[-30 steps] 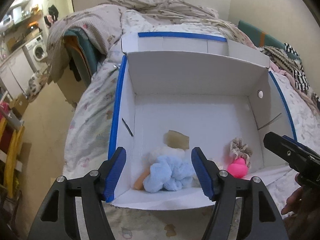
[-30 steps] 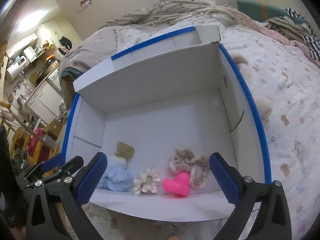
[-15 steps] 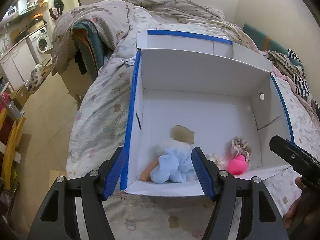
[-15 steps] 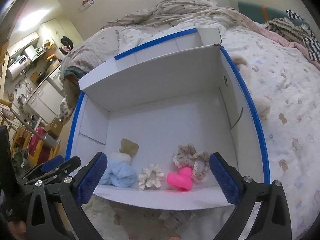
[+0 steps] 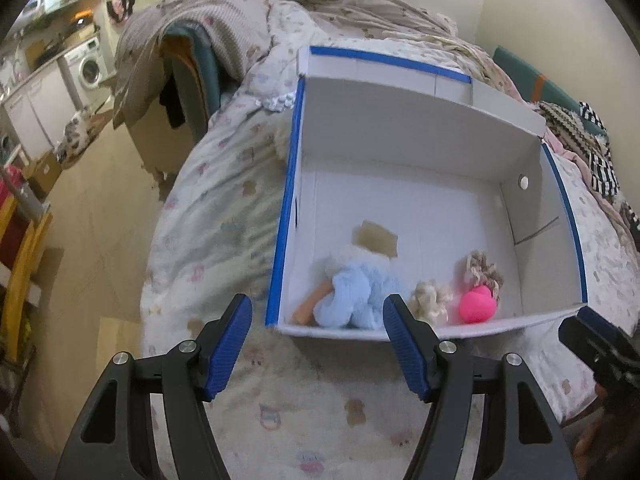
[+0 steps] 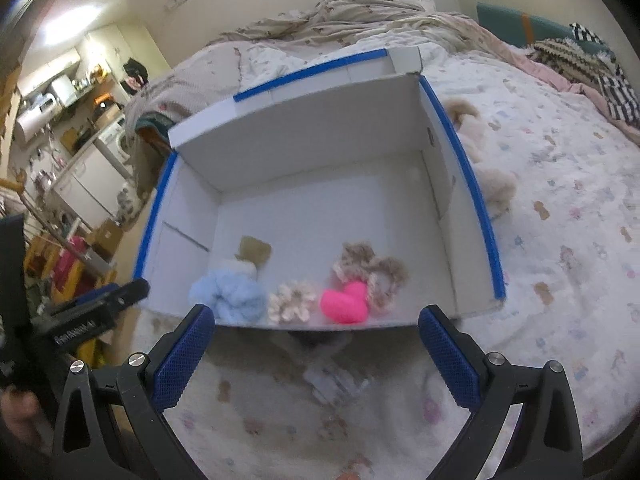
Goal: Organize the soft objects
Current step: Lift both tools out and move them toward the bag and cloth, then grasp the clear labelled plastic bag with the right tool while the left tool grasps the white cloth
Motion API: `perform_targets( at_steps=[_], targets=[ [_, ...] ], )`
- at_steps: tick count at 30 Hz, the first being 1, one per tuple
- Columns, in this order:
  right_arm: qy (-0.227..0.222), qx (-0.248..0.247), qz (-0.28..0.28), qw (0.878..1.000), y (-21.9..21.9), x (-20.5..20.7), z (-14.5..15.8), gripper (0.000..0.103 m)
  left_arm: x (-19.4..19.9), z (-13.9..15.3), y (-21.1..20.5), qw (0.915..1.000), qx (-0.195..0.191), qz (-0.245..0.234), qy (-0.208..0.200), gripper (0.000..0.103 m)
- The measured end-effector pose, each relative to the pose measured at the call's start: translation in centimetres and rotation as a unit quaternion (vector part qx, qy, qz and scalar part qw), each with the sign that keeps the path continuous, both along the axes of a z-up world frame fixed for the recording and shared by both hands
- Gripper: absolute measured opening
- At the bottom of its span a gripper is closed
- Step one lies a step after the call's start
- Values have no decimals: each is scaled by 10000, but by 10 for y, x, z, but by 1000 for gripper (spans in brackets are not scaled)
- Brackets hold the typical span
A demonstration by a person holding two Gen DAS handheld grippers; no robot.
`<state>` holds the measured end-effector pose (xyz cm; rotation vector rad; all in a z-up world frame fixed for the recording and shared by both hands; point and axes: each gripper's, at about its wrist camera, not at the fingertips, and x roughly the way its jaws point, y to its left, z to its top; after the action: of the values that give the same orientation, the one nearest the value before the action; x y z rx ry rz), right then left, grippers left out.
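Observation:
A white cardboard box (image 5: 400, 128) with blue-taped edges lies on the bed; it also shows in the right wrist view (image 6: 304, 136). Along its near wall lie a light blue plush (image 5: 352, 296) (image 6: 228, 292), a cream scrunchie (image 5: 430, 300) (image 6: 288, 300), a pink heart (image 5: 478, 304) (image 6: 346, 304) and a beige scrunchie (image 5: 482, 270) (image 6: 372, 268). My left gripper (image 5: 318, 346) is open and empty in front of the box's near left corner. My right gripper (image 6: 316, 356) is open and empty in front of the box's near edge.
Beige plush toys (image 6: 492, 184) lie on the patterned bedsheet (image 6: 560, 240) right of the box. Something pale lies on the bed left of the box's far corner (image 5: 280, 100). Rumpled blankets (image 5: 340, 4) lie behind. The bed's left edge drops to the floor (image 5: 100, 216).
Both grippers have pulled back from the box, the left one also shifting left. The box now sits farther away, with bedsheet showing in front. Jaws stay open.

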<state>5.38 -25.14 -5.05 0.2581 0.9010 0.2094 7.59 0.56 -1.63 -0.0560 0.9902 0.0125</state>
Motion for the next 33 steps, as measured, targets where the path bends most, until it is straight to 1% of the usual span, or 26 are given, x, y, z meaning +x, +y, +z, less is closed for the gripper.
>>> perform_targets(
  at_steps=[3, 5, 10, 14, 18, 23, 27, 31, 33],
  targets=[
    [60, 5, 48, 10000, -1, -8, -5, 103, -10, -5, 3, 9998, -128, 154, 98, 65],
    [120, -44, 60, 9999, -1, -12, -8, 103, -15, -6, 2, 9996, -186, 168, 103, 65],
    [352, -26, 76, 9993, -1, -14, -18, 103, -29, -11, -6, 9999, 45, 42, 101, 65],
    [613, -60, 76, 9981, -1, -10, -30, 103, -35, -19, -5, 9997, 100, 77, 215, 65],
    [845, 1, 34, 9964, -2, -5, -41, 103, -37, -28, -4, 9992, 121, 149, 364, 65],
    [1069, -47, 16, 9943, -2, 0, -51, 103, -35, -37, -5, 9984, 201, 184, 502, 65],
    [1280, -45, 12, 9918, -2, 4, -61, 103, -32, -44, -6, 9978, 186, 195, 613, 65],
    [1405, 27, 193, 9899, 5, 8, -70, 103, -29, -49, -6, 9971, 156, 212, 717, 65],
    [1457, -63, 317, 9888, 12, 10, -74, 103, -26, -50, -6, 9968, 158, 240, 741, 65]
  ],
)
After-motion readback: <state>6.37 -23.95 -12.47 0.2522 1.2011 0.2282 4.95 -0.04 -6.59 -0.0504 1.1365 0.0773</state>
